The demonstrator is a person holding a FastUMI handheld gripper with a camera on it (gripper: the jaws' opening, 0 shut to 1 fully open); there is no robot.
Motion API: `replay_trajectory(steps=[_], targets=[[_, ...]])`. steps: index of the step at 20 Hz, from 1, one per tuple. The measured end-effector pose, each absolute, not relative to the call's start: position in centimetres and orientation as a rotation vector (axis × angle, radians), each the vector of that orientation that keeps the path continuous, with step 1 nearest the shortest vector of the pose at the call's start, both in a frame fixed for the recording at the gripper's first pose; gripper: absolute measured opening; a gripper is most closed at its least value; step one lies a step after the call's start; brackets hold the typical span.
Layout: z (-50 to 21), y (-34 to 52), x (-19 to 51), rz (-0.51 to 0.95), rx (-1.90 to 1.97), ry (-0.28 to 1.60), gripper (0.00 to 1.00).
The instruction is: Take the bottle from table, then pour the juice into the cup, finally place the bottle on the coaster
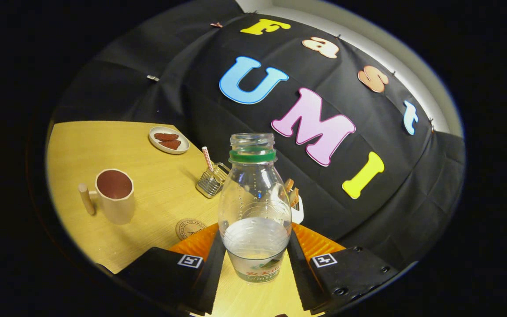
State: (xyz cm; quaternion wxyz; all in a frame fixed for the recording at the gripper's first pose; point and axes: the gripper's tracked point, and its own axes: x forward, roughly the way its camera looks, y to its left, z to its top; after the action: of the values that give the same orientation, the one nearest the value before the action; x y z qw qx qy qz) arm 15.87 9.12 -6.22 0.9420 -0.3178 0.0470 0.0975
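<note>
Gripping the clear plastic bottle [254, 207] now: my gripper [255, 259] has its two black fingers [211, 264] closed in on either side of the bottle's lower body, both pads pressing on it, so the claw is narrowed to bottle width and holding. The bottle stands upright between the fingers, cap off, green ring round its neck, a pale cloudy juice filling about the lower third. I can't quite tell whether its base is off the wooden table [156, 193] or only just resting on it.

By my reading, the take step is done or nearly so, and the pour is up next. The cup [115, 196], a cream mug with a peg handle and a dark inside, stands at about ten o'clock from the fingers, well apart from the bottle. The round coaster [189, 228] lies at about eleven o'clock, just beyond the left finger and near it, between gripper and cup.

Further off, at eleven o'clock, there's a wire holder [211, 180] with a striped straw, and beyond it a small plate [169, 140] with brown snacks.

Next move, I reckon: carry the bottle toward ten o'clock, bring the open mouth over the cup's rim, then tilt gently. With no cap on, any early lean could spill.
</note>
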Motion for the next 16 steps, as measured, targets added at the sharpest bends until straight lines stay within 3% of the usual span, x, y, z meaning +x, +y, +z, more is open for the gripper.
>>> replay_trajectory(steps=[16], targets=[[-8.3, 13.2, 17.9, 0.285, -1.125, 0.058, 0.74]])
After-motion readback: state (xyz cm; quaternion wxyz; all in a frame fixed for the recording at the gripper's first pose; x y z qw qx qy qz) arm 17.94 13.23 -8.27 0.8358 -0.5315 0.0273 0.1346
